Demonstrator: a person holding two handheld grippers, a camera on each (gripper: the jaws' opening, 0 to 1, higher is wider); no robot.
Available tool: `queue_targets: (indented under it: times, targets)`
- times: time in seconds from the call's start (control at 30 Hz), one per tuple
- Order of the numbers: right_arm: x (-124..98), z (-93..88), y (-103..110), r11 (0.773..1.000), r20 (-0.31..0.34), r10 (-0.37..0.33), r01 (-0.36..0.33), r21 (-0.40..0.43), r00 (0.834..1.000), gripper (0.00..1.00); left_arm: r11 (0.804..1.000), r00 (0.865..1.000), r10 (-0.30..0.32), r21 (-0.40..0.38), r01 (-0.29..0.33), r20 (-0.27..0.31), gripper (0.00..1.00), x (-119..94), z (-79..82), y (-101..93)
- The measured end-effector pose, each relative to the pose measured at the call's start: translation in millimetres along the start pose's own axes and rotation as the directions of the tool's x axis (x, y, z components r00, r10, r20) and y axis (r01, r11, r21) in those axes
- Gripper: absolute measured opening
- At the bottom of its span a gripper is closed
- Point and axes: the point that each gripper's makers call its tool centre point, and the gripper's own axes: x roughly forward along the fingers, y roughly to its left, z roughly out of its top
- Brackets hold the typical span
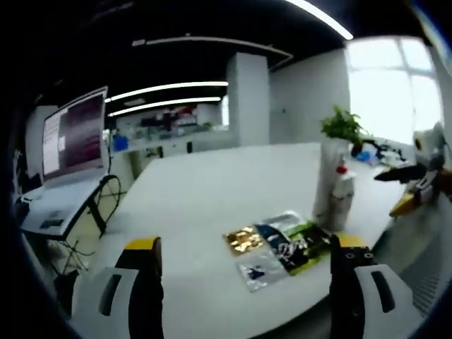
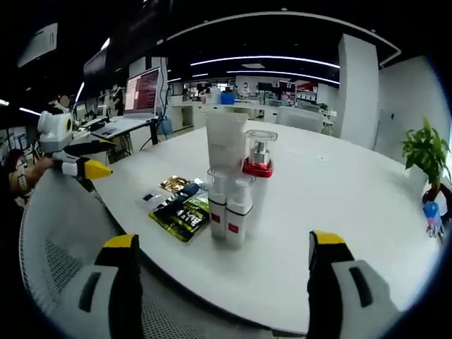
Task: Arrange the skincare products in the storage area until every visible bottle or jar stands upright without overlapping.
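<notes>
Left gripper view. Left gripper (image 1: 251, 258): two black jaws with yellow tips, standing wide apart, nothing between them, held above the near edge of a white table (image 1: 212, 183). Flat packets (image 1: 279, 247), gold, dark and green, lie fanned and overlapping on the table between the jaw tips, slightly right of centre. Just right of the packets stands a cluster of skincare bottles (image 1: 335, 191), upright, white with a red cap (details blurred). Potted plant (image 1: 344, 127): far right, beyond the bottles. Open laptop (image 1: 70, 138): on a separate stand at the far left. The other gripper (image 1: 417, 183) shows at the right edge, yellow-tipped; its jaw state cannot be told from here.

Right gripper view. Right gripper (image 2: 222, 254): yellow-tipped jaws wide apart and empty, hovering over the near table edge, above the mesh back of a chair (image 2: 56, 254). Skincare bottles (image 2: 236, 191): grouped near the table's middle, all upright and touching one another; two small white ones with red labels in front, a red-collared pump bottle with clear cap behind right, a tall white tube behind left. Packets (image 2: 180, 205): flat on the table, just left of the bottles. Left gripper (image 2: 74, 159): at the far left, held by a hand, apart from the products. Plant (image 2: 427, 152): far right edge. Laptop (image 2: 138, 99): far left, beyond the table.
</notes>
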Motion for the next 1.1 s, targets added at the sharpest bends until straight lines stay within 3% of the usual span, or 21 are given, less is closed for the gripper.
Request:
queue_targets:
  times: [0.1,0.4,0.6,0.8,1.1]
  targets:
    - [-0.4,-0.5,-0.6,1.000,-0.001,-0.003,0.003,-0.001,1.000,0.99,1.000,0.999,0.015,-0.007,-0.015,-0.040,0.97,0.5,-6.5,2.7]
    - [-1.7,-6.1,1.9,1.000,-0.036,0.008,-0.009,-0.014,0.999,0.99,1.000,0.999,0.007,0.003,-0.006,-0.044,0.97,-0.3,-6.9,0.8]
    - [-0.4,-9.9,-1.3,0.998,-0.062,-0.025,0.022,-0.050,0.998,0.99,1.000,0.998,0.007,0.002,-0.007,-0.058,0.97,-0.3,-9.2,1.1]
    - [-0.2,-6.0,-9.1,0.997,-0.039,-0.070,0.069,-0.030,0.997,0.99,1.000,0.997,0.016,0.006,-0.016,-0.070,0.97,-0.6,-11.1,3.1]
    - [-0.1,-5.2,-10.4,0.995,-0.035,-0.088,0.087,-0.040,0.995,0.99,1.000,0.997,0.008,0.020,-0.006,-0.078,0.97,-0.9,-12.9,2.9]
